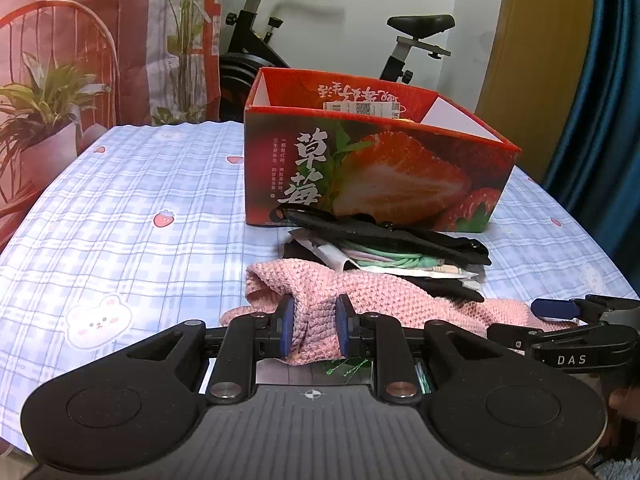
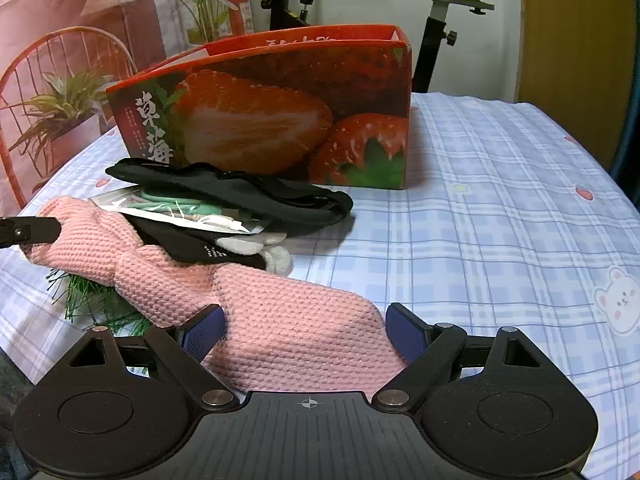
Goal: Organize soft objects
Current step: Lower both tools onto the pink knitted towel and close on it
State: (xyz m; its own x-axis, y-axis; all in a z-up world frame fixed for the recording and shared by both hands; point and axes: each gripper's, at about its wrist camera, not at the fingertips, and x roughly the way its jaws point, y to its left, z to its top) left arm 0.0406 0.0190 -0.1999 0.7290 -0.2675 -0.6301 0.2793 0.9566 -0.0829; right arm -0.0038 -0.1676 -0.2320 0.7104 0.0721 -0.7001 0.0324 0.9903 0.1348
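A long pink knitted scarf (image 1: pixel 400 292) lies across the checked tablecloth (image 1: pixel 140 200) in front of a pile of soft things. My left gripper (image 1: pixel 314 324) is shut on a bunched part of that scarf near one end. In the right wrist view the scarf's wide flat end (image 2: pixel 304 332) lies between the jaws of my right gripper (image 2: pixel 304 332), which stand wide. Their blue pads (image 2: pixel 202 332) sit at the cloth's edges without squeezing it. An open strawberry-print box (image 1: pixel 400 176) stands behind the pile.
The pile holds a black fabric piece (image 2: pixel 240 196), a packet of green cords (image 2: pixel 172 204) and a black glove with grey fingertips (image 2: pixel 248 250). Green tinsel (image 2: pixel 92 300) lies under the scarf. A potted plant (image 1: pixel 44 120), a red chair and an exercise bike (image 1: pixel 256 40) stand behind the table.
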